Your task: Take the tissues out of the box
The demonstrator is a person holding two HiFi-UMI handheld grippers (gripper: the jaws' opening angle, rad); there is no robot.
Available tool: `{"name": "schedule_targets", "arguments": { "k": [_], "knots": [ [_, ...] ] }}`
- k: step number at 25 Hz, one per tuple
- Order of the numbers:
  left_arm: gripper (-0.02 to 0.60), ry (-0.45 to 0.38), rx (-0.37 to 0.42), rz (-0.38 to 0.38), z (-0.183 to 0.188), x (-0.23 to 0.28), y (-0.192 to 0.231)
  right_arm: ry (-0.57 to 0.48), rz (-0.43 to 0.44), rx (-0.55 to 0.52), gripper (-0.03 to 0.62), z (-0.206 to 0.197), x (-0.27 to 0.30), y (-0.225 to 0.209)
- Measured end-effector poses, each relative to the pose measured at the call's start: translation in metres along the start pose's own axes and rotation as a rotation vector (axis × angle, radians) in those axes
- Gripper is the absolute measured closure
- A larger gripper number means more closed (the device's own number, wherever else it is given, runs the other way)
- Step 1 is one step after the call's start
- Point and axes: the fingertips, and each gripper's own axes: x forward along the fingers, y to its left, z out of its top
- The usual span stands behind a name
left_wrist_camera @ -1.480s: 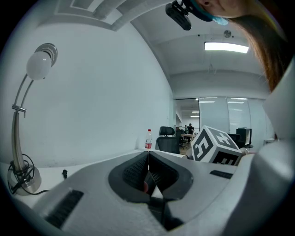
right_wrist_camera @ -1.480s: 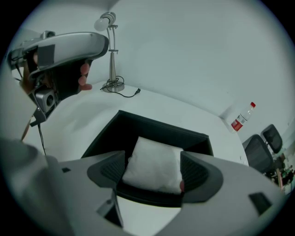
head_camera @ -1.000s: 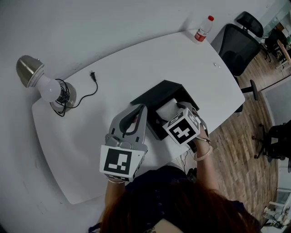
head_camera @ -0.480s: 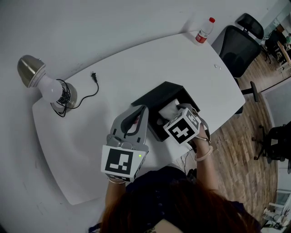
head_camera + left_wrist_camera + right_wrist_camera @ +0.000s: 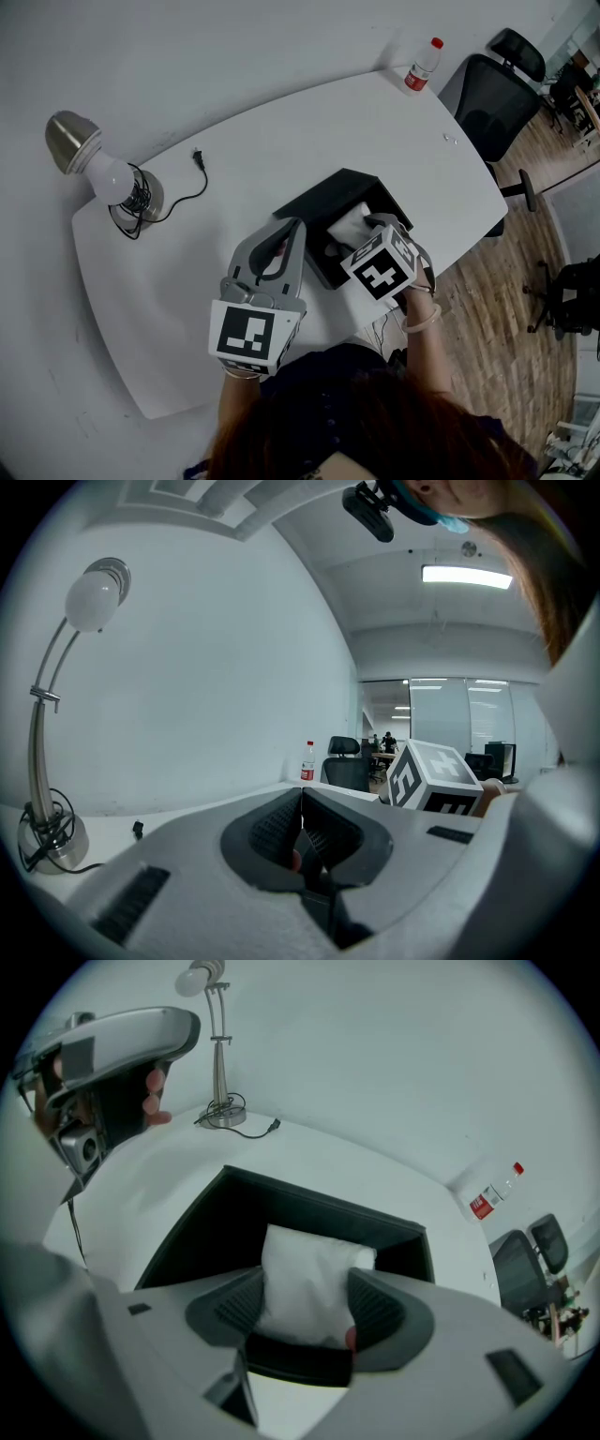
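Closing the jaws of my right gripper (image 5: 305,1309) onto the tissue pack (image 5: 309,1274) — not yet lifted, it sits in the black box (image 5: 323,192) on the surface (image 5: 281,131) — I hold my left gripper (image 5: 302,799) pinched together, empty, alongside.

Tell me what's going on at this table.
A person works a gripper in each hand over a white table. The right gripper is down at the open black box, its jaws closing on the white tissues, which sit between them and touch both. The left gripper is held beside the box, jaws together with nothing in them. A desk lamp and a bottle stand at the table's far edges.
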Motion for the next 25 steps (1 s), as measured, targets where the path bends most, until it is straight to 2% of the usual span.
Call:
{"name": "schedule_targets", "arguments": {
  "k": [9, 25],
  "knots": [
    [0.557, -0.009, 0.011, 0.012, 0.005, -0.006, -0.006, -0.097, -0.008, 0.008, 0.303, 0.009, -0.015, 0.000],
    [0.557, -0.014, 0.024, 0.041, 0.010, -0.022, -0.024, -0.308, -0.073, 0.013, 0.303, 0.022, -0.052, -0.005]
  ]
}}
